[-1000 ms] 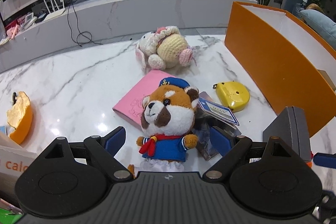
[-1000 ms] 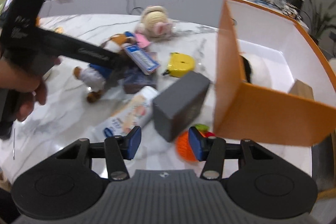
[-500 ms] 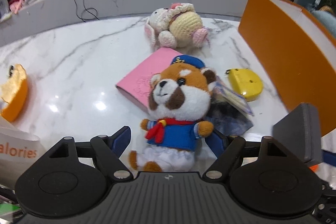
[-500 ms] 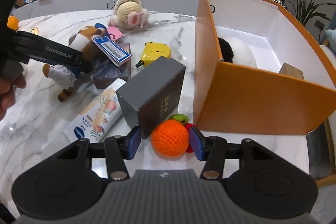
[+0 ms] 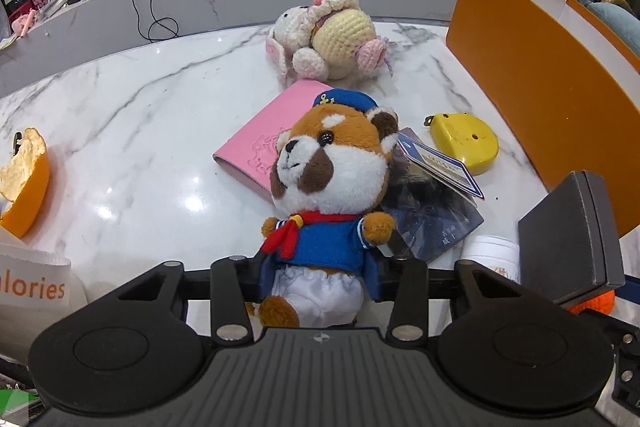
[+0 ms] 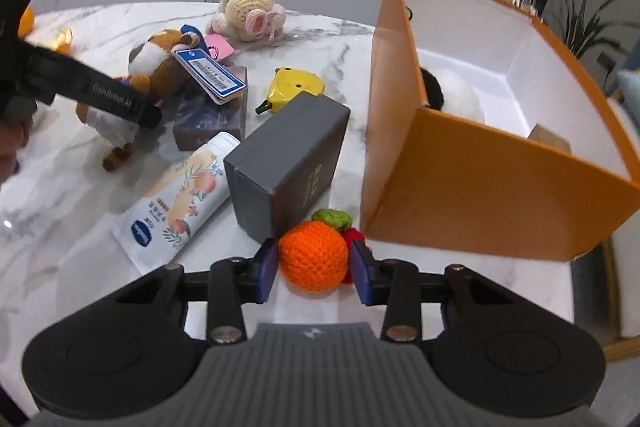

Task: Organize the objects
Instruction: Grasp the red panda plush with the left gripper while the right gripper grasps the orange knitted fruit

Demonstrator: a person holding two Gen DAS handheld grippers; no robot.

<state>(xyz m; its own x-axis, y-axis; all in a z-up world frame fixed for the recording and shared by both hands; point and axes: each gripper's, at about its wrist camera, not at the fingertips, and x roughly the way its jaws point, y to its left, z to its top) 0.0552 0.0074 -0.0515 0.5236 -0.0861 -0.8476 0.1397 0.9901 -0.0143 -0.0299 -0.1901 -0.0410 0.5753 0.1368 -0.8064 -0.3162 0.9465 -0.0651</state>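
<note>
My left gripper [image 5: 318, 277] is shut on the red panda plush [image 5: 328, 183], its blue pads pressing the white shorts at the plush's hips; the plush in a sailor suit lies on the marble table. In the right wrist view the plush [image 6: 154, 67] shows at the left with the left gripper's finger across it. My right gripper [image 6: 313, 271] is open, its pads on either side of a crocheted orange [image 6: 313, 255] without clearly squeezing it. The orange storage box [image 6: 480, 163] stands just right of it, with a white plush [image 6: 456, 93] inside.
A grey box [image 6: 292, 159], a lotion tube [image 6: 180, 203], a dark packet [image 6: 212, 115], a yellow tape measure [image 5: 464, 143], a pink booklet [image 5: 264, 143] and a crocheted doll [image 5: 336, 39] lie on the table. An orange peel [image 5: 24, 183] is at the left.
My left gripper moved forward over the red panda plush and closed on its hips. My right gripper moved forward so the crocheted orange sits between its pads.
</note>
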